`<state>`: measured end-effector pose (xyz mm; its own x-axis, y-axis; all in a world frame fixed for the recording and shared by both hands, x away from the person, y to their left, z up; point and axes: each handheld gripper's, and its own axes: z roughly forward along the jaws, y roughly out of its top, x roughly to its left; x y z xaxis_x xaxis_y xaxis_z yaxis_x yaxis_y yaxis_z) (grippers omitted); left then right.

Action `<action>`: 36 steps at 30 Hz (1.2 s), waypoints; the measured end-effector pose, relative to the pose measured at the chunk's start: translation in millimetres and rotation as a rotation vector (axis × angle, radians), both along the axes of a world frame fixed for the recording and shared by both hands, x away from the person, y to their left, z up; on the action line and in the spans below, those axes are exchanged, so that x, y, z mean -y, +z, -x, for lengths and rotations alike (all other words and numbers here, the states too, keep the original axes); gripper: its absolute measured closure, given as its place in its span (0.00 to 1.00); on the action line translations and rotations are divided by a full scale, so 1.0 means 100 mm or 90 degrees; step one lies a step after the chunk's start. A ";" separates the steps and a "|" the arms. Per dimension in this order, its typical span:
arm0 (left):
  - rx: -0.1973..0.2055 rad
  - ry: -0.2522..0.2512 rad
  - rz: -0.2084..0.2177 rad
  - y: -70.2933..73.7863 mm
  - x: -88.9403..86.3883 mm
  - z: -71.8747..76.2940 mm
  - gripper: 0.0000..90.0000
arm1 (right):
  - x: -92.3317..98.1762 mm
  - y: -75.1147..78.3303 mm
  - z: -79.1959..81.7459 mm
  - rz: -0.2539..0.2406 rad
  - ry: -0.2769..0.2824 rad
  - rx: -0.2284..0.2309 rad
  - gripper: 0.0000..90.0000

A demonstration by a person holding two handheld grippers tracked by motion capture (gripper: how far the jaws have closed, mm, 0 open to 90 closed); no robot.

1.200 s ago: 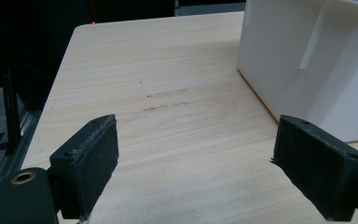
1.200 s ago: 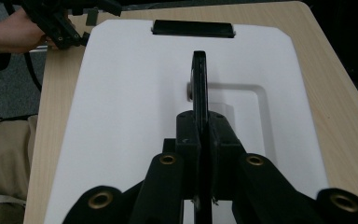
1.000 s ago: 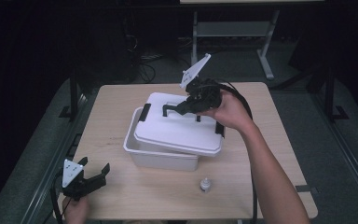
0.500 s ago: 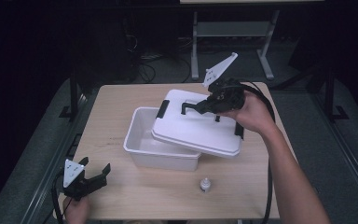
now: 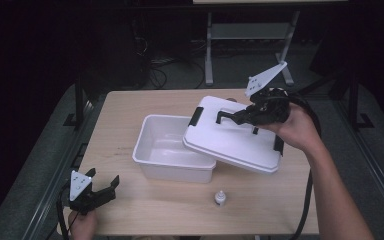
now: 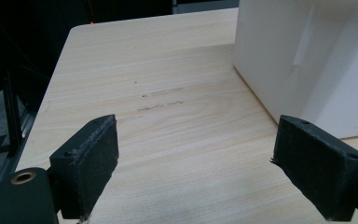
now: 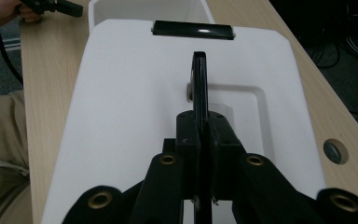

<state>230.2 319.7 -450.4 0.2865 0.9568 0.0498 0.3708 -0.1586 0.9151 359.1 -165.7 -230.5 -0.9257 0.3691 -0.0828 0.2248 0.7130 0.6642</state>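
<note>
Right tongs [image 5: 226, 118] are clamped tight on the black handle [image 7: 199, 86] of the white lid [image 5: 235, 140], jaws closed against it from both sides. The lid is lifted off and held tilted, displaced to the right of the white bin [image 5: 167, 150]; its lower left edge overlaps the bin's right rim, though contact cannot be confirmed. Black latches [image 5: 196, 116] are visible at the lid's ends. The bin stands open at mid tabletop [image 5: 130, 107], interior appearing bare. Left tongs [image 5: 102, 186] are held low at the front left corner of the tabletop, jaws spread wide and gripping nothing; the bin's wall [image 6: 307, 60] lies just ahead to their right. A small white bottle [image 5: 220, 198] stands upright on the tabletop in front of the bin, apart from it.
</note>
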 end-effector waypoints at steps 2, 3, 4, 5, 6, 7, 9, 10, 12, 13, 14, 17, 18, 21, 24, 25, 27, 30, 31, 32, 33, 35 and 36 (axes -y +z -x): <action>0.001 0.000 -0.002 0.00 0.00 0.00 0.14 | 0.06 0.00 0.02 -0.001 -0.006 0.000 0.94; 0.001 0.001 -0.002 0.00 0.00 0.00 0.14 | 0.09 0.00 0.03 -0.001 -0.009 0.000 0.94; 0.001 0.001 -0.002 0.00 0.00 0.00 0.14 | 0.13 0.00 0.04 -0.003 -0.014 0.000 0.94; 0.001 0.001 -0.002 0.00 0.00 0.00 0.14 | 0.16 0.00 0.06 -0.004 -0.018 0.000 0.94; 0.000 0.001 -0.002 0.00 0.00 0.00 0.14 | 0.20 -0.01 0.07 -0.005 -0.023 0.000 0.94; 0.001 0.001 -0.002 0.00 0.00 0.00 0.14 | 0.23 -0.01 0.08 -0.005 -0.024 0.000 0.94; 0.001 0.002 -0.001 0.00 0.00 0.00 0.14 | 0.29 -0.03 0.10 -0.005 -0.029 -0.001 0.94; 0.001 0.001 -0.005 0.00 0.00 0.00 0.14 | 0.33 -0.03 0.12 -0.003 -0.035 -0.002 0.94; 0.001 0.001 -0.006 0.00 0.00 0.01 0.14 | 0.38 -0.05 0.13 -0.004 -0.040 -0.001 0.94; 0.001 0.001 -0.006 0.00 0.01 0.01 0.14 | 0.41 -0.06 0.14 -0.005 -0.044 -0.002 0.94; 0.001 0.001 -0.007 0.00 0.01 0.01 0.14 | 0.45 -0.07 0.15 -0.006 -0.047 -0.001 0.94; 0.002 0.001 -0.007 0.00 0.01 0.01 0.14 | 0.54 -0.09 0.18 -0.008 -0.056 -0.004 0.94; 0.002 0.001 -0.007 0.00 0.01 0.01 0.14 | 0.57 -0.10 0.19 -0.008 -0.059 -0.004 0.94; 0.002 0.001 -0.007 0.00 0.01 0.01 0.14 | 0.64 -0.13 0.22 -0.010 -0.068 -0.006 0.94; 0.002 0.001 -0.008 0.00 0.01 0.01 0.14 | 0.70 -0.15 0.24 -0.009 -0.075 -0.008 0.94; 0.002 0.001 -0.008 0.00 0.02 0.01 0.14 | 0.72 -0.16 0.25 -0.010 -0.077 -0.008 0.94; 0.002 0.002 -0.009 0.00 0.02 0.01 0.14 | 0.76 -0.18 0.26 -0.012 -0.082 -0.010 0.94; 0.002 0.002 -0.009 0.00 0.02 0.01 0.14 | 0.80 -0.22 0.28 -0.010 -0.087 -0.013 0.94; 0.003 0.002 -0.008 0.00 0.02 0.01 0.14 | 0.81 -0.24 0.28 -0.011 -0.087 -0.014 0.94; 0.003 0.002 -0.008 0.00 0.02 0.01 0.14 | 0.83 -0.26 0.28 -0.010 -0.090 -0.016 0.94; 0.003 0.002 -0.008 0.00 0.02 0.01 0.14 | 0.83 -0.26 0.28 -0.010 -0.090 -0.016 0.94; 0.003 0.003 -0.008 0.00 0.01 0.01 0.14 | 0.88 -0.31 0.29 -0.010 -0.094 -0.021 0.94; 0.003 0.003 -0.008 0.00 0.01 0.01 0.14 | 0.90 -0.33 0.30 -0.011 -0.097 -0.023 0.94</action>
<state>229.4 318.5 -450.4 0.2820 0.9573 0.0633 0.3676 -0.1688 0.9145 329.2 -255.9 -263.4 -0.8610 0.5067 -0.0431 0.3535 0.6574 0.6655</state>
